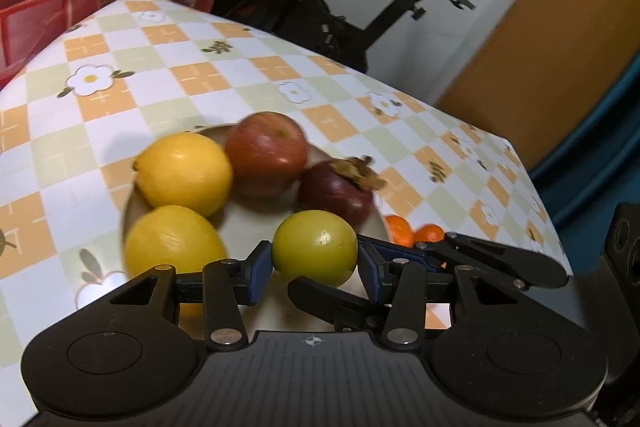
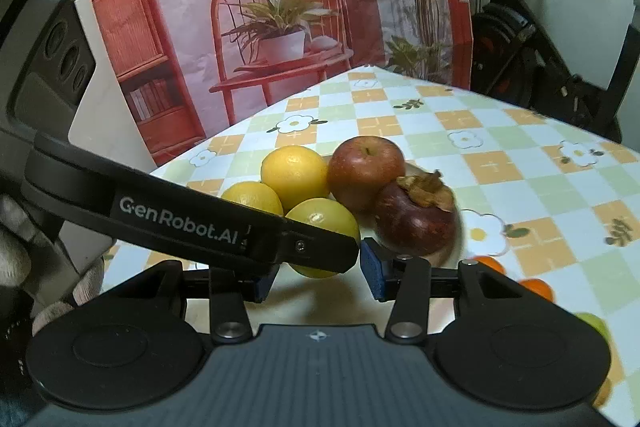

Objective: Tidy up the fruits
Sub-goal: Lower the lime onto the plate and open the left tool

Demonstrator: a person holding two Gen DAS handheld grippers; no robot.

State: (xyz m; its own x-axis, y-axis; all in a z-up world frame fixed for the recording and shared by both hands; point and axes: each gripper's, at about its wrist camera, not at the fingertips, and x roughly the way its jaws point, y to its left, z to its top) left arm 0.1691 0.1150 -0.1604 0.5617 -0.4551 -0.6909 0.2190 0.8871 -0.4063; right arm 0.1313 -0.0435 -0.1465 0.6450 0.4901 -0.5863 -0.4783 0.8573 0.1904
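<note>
A yellow-green round fruit [image 1: 315,247] hangs just over the near side of a beige plate [image 1: 256,227]. My left gripper [image 1: 316,261] is shut on it, blue pads against its left and right sides. My right gripper [image 2: 320,267] is shut on the same fruit [image 2: 320,219] crosswise, and one of its fingers [image 1: 340,297] passes under the fruit. The left gripper's finger [image 2: 200,223] hides part of that grip. On the plate lie two yellow citrus fruits [image 1: 184,171] [image 1: 172,247], a red apple [image 1: 268,151] and a dark red fruit with a dry brown calyx [image 1: 334,195].
Small orange fruits [image 1: 412,233] lie on the checked tablecloth [image 1: 200,75] right of the plate, and a green fruit [image 2: 592,323] lies further right. A gloved hand [image 2: 60,307] holds the left gripper. A printed backdrop and an exercise bike [image 1: 400,11] stand beyond the table's far edge.
</note>
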